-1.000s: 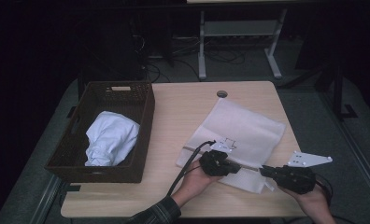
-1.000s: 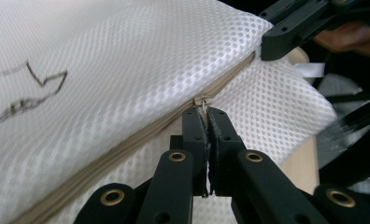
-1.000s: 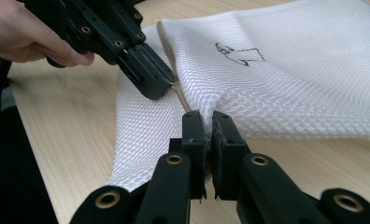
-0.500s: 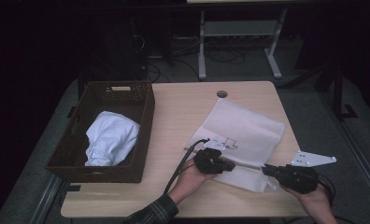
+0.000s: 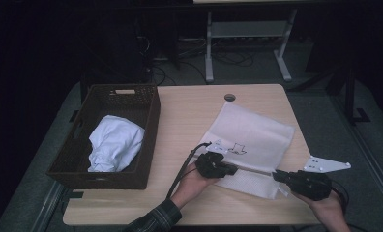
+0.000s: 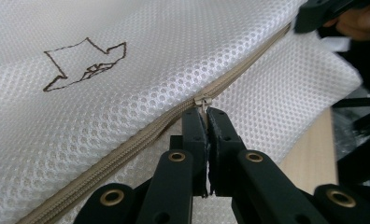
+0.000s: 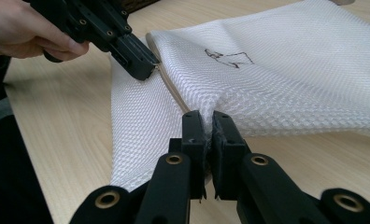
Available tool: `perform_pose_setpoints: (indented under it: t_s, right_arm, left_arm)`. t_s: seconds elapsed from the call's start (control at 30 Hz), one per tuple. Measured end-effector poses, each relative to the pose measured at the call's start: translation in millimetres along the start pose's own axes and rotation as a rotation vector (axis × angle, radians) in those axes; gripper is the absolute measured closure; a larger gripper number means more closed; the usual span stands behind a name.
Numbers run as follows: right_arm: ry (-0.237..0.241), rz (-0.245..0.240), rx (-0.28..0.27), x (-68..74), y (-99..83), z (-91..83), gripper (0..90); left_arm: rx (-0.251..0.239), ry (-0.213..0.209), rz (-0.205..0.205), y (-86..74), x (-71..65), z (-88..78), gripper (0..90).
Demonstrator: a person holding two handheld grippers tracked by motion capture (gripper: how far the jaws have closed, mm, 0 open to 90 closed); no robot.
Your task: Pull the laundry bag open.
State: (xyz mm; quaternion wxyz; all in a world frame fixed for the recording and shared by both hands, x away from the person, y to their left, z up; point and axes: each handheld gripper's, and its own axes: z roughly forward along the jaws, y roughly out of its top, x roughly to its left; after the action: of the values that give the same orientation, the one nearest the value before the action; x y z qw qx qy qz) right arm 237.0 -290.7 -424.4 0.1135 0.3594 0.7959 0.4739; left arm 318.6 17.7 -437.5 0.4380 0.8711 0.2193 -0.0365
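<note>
A white mesh bag (image 5: 257, 137) with a tan zipper (image 6: 127, 144) lies flat on the right half of the wooden table (image 5: 189, 111). My left gripper (image 6: 206, 114) is shut on the zipper pull (image 6: 202, 101); from above it sits at the bag's near edge (image 5: 232, 169). My right gripper (image 7: 208, 119) is shut on a pinch of the bag's mesh (image 7: 290, 70) at its near right corner (image 5: 276, 176). The right gripper view also shows the left gripper (image 7: 143, 65) at the zipper, held by a hand.
A dark wicker basket (image 5: 148, 116) stands on the table's left side with a crumpled white cloth (image 5: 114, 145) in it. A round cable hole (image 5: 229, 97) is near the table's far edge. A metal stand and cables sit on the floor beyond.
My left gripper has shifted slightly to the left along the zipper. The right gripper has stayed put.
</note>
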Motion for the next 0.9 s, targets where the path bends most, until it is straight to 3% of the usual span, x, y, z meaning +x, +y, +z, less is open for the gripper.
perform_pose_setpoints:
  t_s: [0.37, 0.5, 0.57, 0.63, 0.73, 0.8, 0.9]
  right_arm:
    - [0.002, -0.017, -0.007, 1.9, 1.3, 2.1, 84.4]
    - [0.000, -0.021, -0.003, 4.4, 2.7, 4.1, 84.5]
    - [-0.012, -0.030, 0.004, 5.5, 2.4, 4.5, 84.5]
    - [-0.019, -0.028, 0.005, 4.9, 1.6, 3.4, 84.5]
    - [-0.027, -0.025, 0.001, 3.0, 0.3, 0.6, 84.6]
    - [-0.030, -0.020, -0.001, 1.3, -0.6, -1.1, 84.5]
    - [-0.032, -0.029, 0.006, 1.8, -0.9, -0.1, 84.5]
  left_arm:
    - [-0.014, -0.036, 0.018, -0.7, -2.7, -14.7, 87.3]
    - [-0.026, -0.055, -0.007, -4.6, 3.0, -13.9, 87.4]
    - [-0.013, -0.026, -0.007, -6.4, 5.2, -13.4, 87.5]
    - [-0.023, -0.037, -0.038, -8.4, 10.2, -15.4, 87.6]
    - [-0.014, -0.007, -0.023, -9.1, 11.8, -18.0, 87.5]
    - [-0.020, -0.019, -0.036, -10.9, 15.2, -18.2, 87.5]
    - [-0.013, -0.011, -0.017, -11.8, 14.7, -17.3, 87.5]
